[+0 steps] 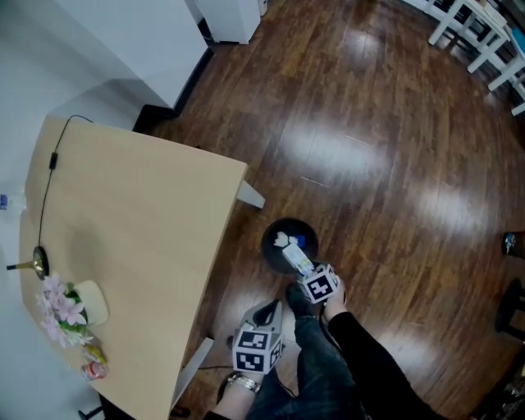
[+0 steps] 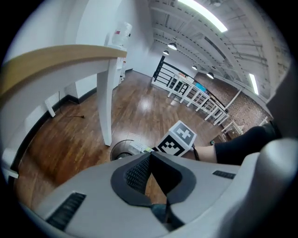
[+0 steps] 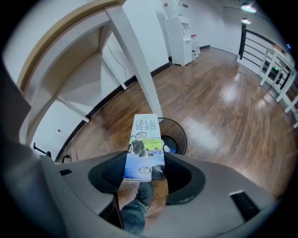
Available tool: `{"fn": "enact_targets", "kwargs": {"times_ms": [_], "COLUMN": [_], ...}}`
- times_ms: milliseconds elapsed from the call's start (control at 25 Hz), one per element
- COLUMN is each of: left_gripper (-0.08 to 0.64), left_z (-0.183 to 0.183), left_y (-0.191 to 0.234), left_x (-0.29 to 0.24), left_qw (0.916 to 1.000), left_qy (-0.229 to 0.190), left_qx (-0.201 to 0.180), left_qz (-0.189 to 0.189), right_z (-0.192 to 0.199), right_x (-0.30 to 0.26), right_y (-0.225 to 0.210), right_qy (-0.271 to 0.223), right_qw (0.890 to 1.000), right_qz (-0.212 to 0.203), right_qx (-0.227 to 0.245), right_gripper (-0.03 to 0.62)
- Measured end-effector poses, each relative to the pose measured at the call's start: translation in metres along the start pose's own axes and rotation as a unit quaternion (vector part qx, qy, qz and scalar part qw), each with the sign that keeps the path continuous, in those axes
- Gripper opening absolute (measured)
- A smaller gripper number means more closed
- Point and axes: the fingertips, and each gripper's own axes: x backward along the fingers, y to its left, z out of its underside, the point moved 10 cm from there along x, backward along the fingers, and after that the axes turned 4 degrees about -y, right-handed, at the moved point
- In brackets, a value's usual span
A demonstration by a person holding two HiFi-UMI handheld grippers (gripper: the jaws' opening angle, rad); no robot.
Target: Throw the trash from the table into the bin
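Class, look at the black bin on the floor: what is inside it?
Inside the bin lie a white crumpled scrap and something blue. The carton in the right gripper covers part of its floor, so more may lie hidden.

We're in a big open loft-style room here, more studio or shared workspace than a home. A dark, glossy plank floor [image 1: 369, 164] runs wide. Overhead there's an exposed ceiling with long strip lights [image 2: 200, 11] and hanging pendant lamps [image 2: 172, 46]. At the far end: a brick wall [image 2: 237, 104], a black railing [image 2: 160, 72] and rows of white chairs [image 2: 195, 95]. Against the white wall stands a tall white unit [image 3: 179, 35], seemingly a water dispenser. Closer in is a plain pale-wood counter [image 1: 139, 213] on white legs, with a black cable [image 1: 49, 180] trailing across it, pink flowers [image 1: 61, 312] near its edge and a small black bin [image 1: 289, 244] on the floor beside it.
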Motion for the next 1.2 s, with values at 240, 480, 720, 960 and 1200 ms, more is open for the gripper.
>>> {"fn": "enact_targets", "kwargs": {"times_ms": [240, 480, 720, 960, 1200], "left_gripper": [0.003, 0.003, 0.003, 0.003, 0.003], "left_z": [0.011, 0.018, 0.02, 0.012, 0.002], "left_y": [0.003, 0.002, 0.001, -0.006, -0.023], "left_x": [-0.025, -0.029, -0.026, -0.015, 0.011], "left_qw": [0.9999, 0.9997, 0.9996, 0.9998, 0.9994], "left_qy": [0.012, 0.02, 0.021, 0.017, 0.009], "left_qx": [0.007, 0.014, 0.019, 0.013, 0.0], "left_qz": [0.004, 0.002, -0.001, 0.0, 0.032], "right_z": [-0.006, -0.022, -0.016, -0.009, -0.009], "right_x": [-0.047, -0.064, -0.05, -0.009, 0.074], "right_y": [-0.024, -0.036, -0.024, -0.009, 0.014], "right_qy": [0.015, -0.009, -0.002, -0.019, -0.033], "right_qw": [1.0, 0.999, 0.999, 0.999, 0.999], "right_qz": [0.016, 0.037, 0.021, 0.008, -0.006], "right_qx": [-0.015, -0.03, -0.03, -0.024, -0.034], "right_gripper": [0.25, 0.37, 0.37, 0.37, 0.37]}}
